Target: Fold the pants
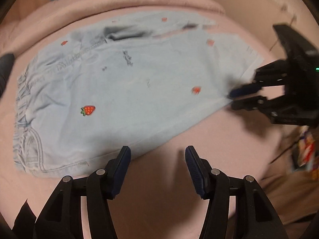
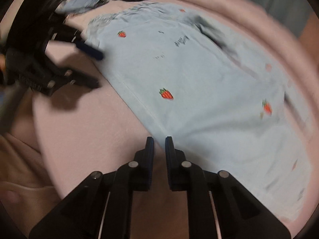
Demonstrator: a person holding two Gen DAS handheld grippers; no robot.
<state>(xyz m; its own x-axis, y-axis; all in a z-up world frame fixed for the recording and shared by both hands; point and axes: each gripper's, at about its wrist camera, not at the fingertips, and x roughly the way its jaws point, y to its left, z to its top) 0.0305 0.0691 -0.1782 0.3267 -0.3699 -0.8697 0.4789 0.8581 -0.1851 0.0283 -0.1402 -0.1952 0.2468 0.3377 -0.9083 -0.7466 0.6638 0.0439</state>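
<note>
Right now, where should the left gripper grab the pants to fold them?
Probably the waistband corner of the pants, approached from the near side: that edge lies flat by the open left gripper, opposite the hem the right gripper seems to pinch.

Left tool [image 1: 157, 160] gapes beside pants [image 1: 119, 91]; right tool [image 1: 231, 98] pinches their edge.
</note>
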